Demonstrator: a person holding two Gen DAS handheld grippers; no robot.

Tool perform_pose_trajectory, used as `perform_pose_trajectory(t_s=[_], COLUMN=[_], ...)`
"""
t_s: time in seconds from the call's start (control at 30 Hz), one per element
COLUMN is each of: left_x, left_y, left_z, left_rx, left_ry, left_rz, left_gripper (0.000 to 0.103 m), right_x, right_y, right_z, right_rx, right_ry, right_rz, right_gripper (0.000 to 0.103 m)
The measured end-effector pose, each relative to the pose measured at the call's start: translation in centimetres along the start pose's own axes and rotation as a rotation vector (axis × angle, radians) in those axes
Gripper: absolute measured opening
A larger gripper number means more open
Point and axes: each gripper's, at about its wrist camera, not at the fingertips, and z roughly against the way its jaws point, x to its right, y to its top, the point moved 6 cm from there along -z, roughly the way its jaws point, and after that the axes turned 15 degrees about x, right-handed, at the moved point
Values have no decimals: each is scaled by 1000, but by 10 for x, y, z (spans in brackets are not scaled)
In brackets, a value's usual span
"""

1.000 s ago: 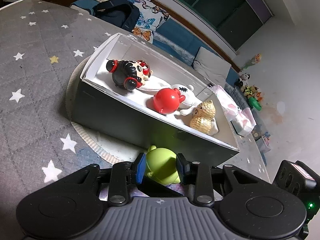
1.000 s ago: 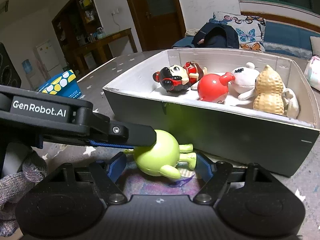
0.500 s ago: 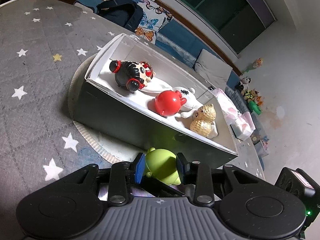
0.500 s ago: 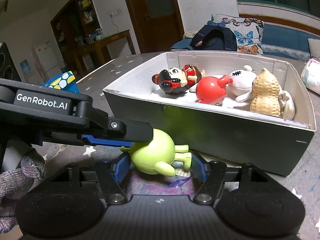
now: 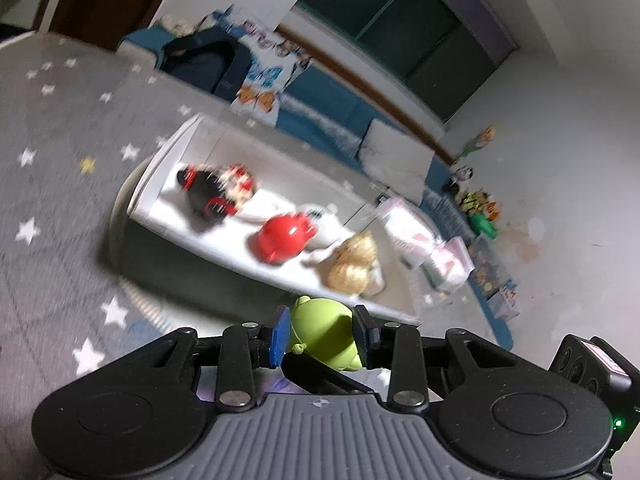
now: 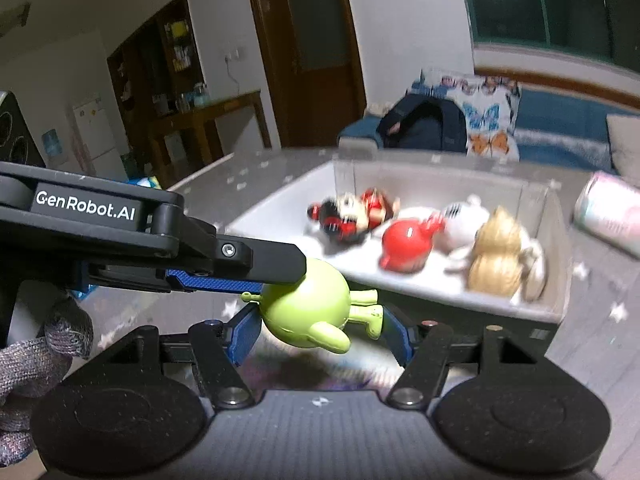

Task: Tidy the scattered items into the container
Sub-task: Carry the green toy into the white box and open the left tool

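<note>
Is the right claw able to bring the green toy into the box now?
Probably yes: both claws grip the green toy just before the box, whose top is open, with bare floor near its front wall.

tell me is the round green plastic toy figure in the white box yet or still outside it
Outside. The round green plastic toy figure is clamped between both grippers in front of the white box's near wall, not yet over it.

Motion blur smears the box (image 5: 168, 240) and its toys (image 5: 280, 236) beyond detail.
</note>
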Motion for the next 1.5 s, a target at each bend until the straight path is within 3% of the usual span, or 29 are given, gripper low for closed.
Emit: perform_pose_trajectory(t_s=[0.2,0.43,0.83,1.5], left_x=[16,16,-8,-24], left_y=[22,30,21,15], left_z=[-18,-57,-106,-126], left_rx=[27,0,-98,-150], left_ry=[-30,-41,-13,21], left_rz=[6,40,99,99], left_gripper=[36,36,36,36], right_x=[13,42,73,75], right_y=[29,43,28,15], right_z=[-5,-29,-70,-100], right_rx=[37,-4,-136,-274], right_ry=[-32,-65,-73,-59], right_rz=[24,9,-20,82], right_gripper=[66,66,66,66])
